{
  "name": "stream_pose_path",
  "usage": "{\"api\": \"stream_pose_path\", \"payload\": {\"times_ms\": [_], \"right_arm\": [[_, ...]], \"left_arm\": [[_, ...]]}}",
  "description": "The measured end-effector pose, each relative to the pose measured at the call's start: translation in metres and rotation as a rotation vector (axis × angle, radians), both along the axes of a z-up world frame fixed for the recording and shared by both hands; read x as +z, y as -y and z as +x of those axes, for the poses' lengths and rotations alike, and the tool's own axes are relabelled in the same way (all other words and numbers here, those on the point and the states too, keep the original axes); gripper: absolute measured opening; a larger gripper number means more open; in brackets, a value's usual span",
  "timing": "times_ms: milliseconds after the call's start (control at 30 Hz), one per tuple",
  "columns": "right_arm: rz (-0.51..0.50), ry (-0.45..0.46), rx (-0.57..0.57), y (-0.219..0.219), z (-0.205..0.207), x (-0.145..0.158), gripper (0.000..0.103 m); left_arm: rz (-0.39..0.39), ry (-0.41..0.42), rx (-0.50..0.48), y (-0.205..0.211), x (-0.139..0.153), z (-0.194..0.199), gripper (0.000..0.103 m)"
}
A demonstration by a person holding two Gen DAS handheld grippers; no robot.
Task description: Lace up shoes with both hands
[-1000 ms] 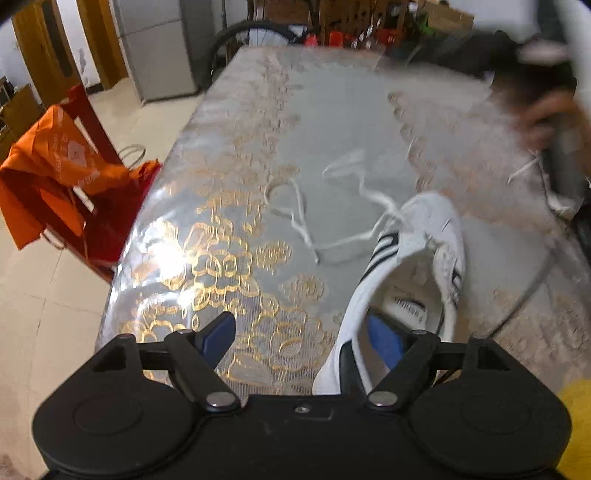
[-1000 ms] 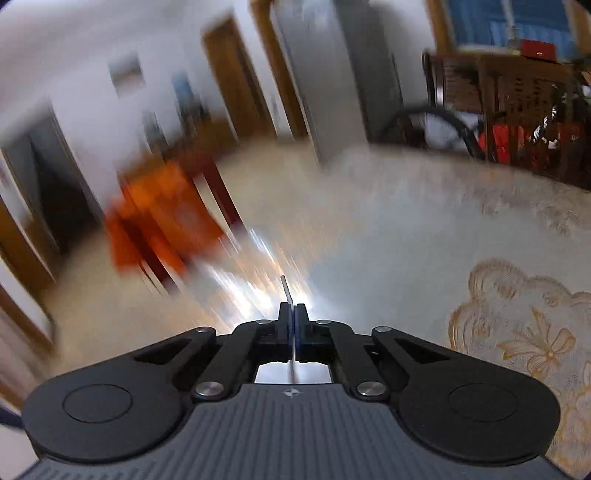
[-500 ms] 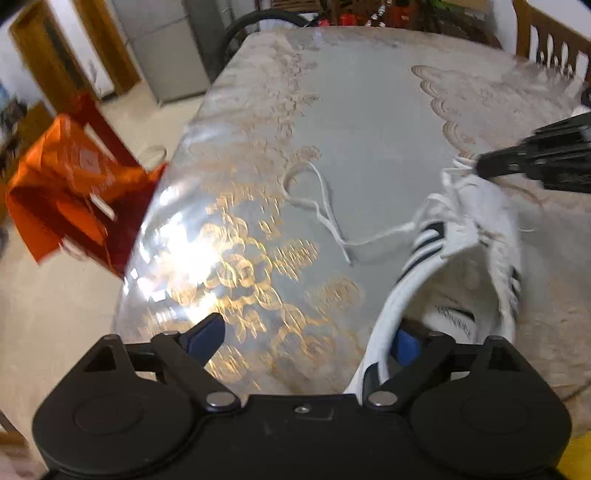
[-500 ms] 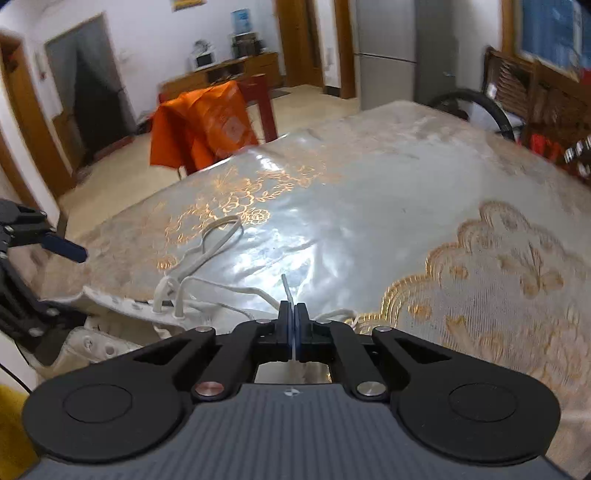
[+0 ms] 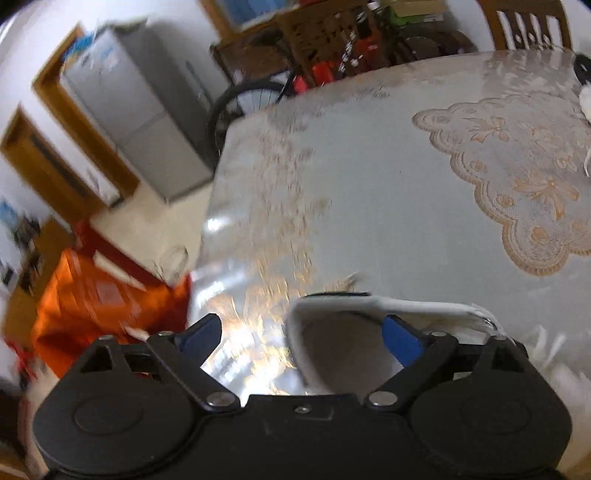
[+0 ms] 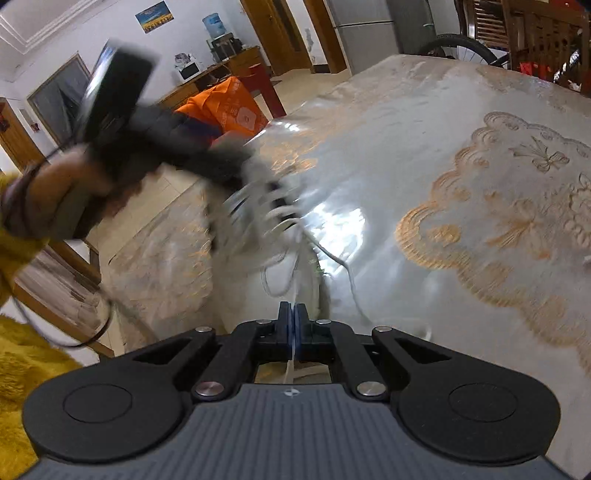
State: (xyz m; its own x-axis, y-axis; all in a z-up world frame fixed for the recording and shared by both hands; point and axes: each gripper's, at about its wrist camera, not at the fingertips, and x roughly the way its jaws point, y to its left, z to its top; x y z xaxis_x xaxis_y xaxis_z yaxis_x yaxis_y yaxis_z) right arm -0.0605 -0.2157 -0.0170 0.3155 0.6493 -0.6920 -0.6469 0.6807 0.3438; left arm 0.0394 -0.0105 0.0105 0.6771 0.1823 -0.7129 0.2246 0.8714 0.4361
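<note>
A white shoe (image 5: 340, 304) with black stripes lies on the table, close under my left gripper (image 5: 301, 336). Its jaws stand wide and are closing. The right blue pad (image 5: 400, 339) sits inside the shoe's opening and the left pad (image 5: 201, 334) hangs clear outside, so the shoe's side wall is between them. My right gripper (image 6: 294, 325) is shut on a white lace (image 6: 295, 258) that runs forward to the blurred shoe (image 6: 251, 266). A hand (image 6: 66, 184) in a yellow sleeve holds the left gripper over the shoe's far end.
The table (image 5: 369, 184) wears a glossy cloth with gold flower patterns, and its left edge is near the shoe. An orange bag (image 5: 96, 295) hangs on a red chair beside it. A fridge (image 5: 147, 122), a bicycle wheel (image 5: 243, 103) and a wooden chair (image 5: 528, 22) stand beyond.
My left gripper has rolled and swung, and its jaws have widened around the shoe's side wall. The right gripper has come down toward the shoe, still shut on the lace.
</note>
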Motion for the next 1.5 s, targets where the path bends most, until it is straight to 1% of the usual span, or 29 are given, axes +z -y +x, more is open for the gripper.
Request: {"api": "stream_pose_path", "payload": {"times_ms": [67,133,167,233,300,400,467,500,533,600,767,833,900,933,1000,1067,1167,1200,1267,1400,1433,1467,1500], "right_arm": [[0.001,0.008,-0.012,-0.005,-0.009,0.0,0.001],[0.019,0.001,-0.037,-0.005,-0.011,0.002,0.001],[0.027,-0.002,-0.049,-0.005,-0.012,0.003,0.003],[0.045,-0.009,-0.074,-0.005,-0.014,0.004,0.008],[0.039,-0.017,-0.081,-0.005,-0.008,0.003,0.008],[0.025,-0.044,-0.077,-0.002,-0.004,-0.001,0.011],[0.011,-0.039,-0.065,-0.002,-0.005,0.001,0.015],[0.002,-0.024,-0.047,-0.001,-0.007,0.004,0.02],[-0.007,-0.006,-0.027,0.0,-0.009,0.007,0.028],[-0.061,0.038,0.074,-0.002,-0.013,0.015,0.036],[-0.24,0.141,0.393,-0.023,-0.021,0.022,0.036],[-0.311,0.131,0.416,-0.03,-0.013,0.016,0.036],[-0.3,0.047,0.329,-0.024,0.004,0.015,0.036],[-0.26,0.008,0.283,-0.018,0.009,0.017,0.036],[-0.149,-0.065,0.201,-0.003,0.017,0.022,0.036],[-0.085,-0.118,0.154,0.002,0.018,0.022,0.036],[-0.075,-0.168,0.143,-0.003,0.013,0.009,0.035],[-0.096,-0.168,0.141,-0.007,0.009,0.004,0.033],[-0.139,-0.148,0.134,-0.015,0.003,-0.002,0.032],[-0.178,-0.105,0.095,-0.023,0.001,-0.009,0.032],[-0.19,-0.094,0.089,-0.025,0.0,-0.01,0.03],[-0.202,-0.071,0.09,-0.025,-0.002,-0.01,0.026],[-0.213,-0.045,0.094,-0.026,-0.005,-0.01,0.016]], "left_arm": [[0.02,0.018,-0.017,-0.002,0.003,-0.003,0.093],[-0.012,0.018,-0.013,-0.007,0.009,-0.011,0.094],[-0.03,0.016,-0.007,-0.011,0.011,-0.016,0.094],[-0.052,0.021,0.016,-0.017,0.015,-0.028,0.094],[-0.061,0.033,0.044,-0.021,0.017,-0.041,0.094],[-0.089,0.053,0.083,-0.029,0.023,-0.062,0.094],[-0.114,0.057,0.11,-0.034,0.027,-0.075,0.094],[-0.128,0.055,0.12,-0.036,0.029,-0.08,0.095],[-0.143,0.053,0.131,-0.038,0.03,-0.086,0.095],[-0.184,0.034,0.161,-0.043,0.029,-0.093,0.096],[-0.345,-0.02,0.253,-0.055,0.02,-0.106,0.096],[-0.376,-0.032,0.292,-0.055,0.018,-0.113,0.096],[-0.376,-0.037,0.311,-0.053,0.016,-0.119,0.096],[-0.37,-0.038,0.318,-0.051,0.015,-0.123,0.096],[-0.363,-0.049,0.331,-0.047,0.011,-0.129,0.096],[-0.367,-0.07,0.344,-0.043,0.007,-0.133,0.096],[-0.375,-0.086,0.359,-0.037,0.004,-0.135,0.096],[-0.371,-0.091,0.361,-0.036,0.003,-0.134,0.096],[-0.362,-0.1,0.363,-0.033,0.001,-0.133,0.096],[-0.348,-0.117,0.362,-0.028,-0.002,-0.132,0.096],[-0.348,-0.118,0.36,-0.027,-0.002,-0.131,0.096],[-0.349,-0.119,0.359,-0.027,-0.002,-0.131,0.096],[-0.349,-0.12,0.358,-0.026,-0.003,-0.13,0.096]]}}
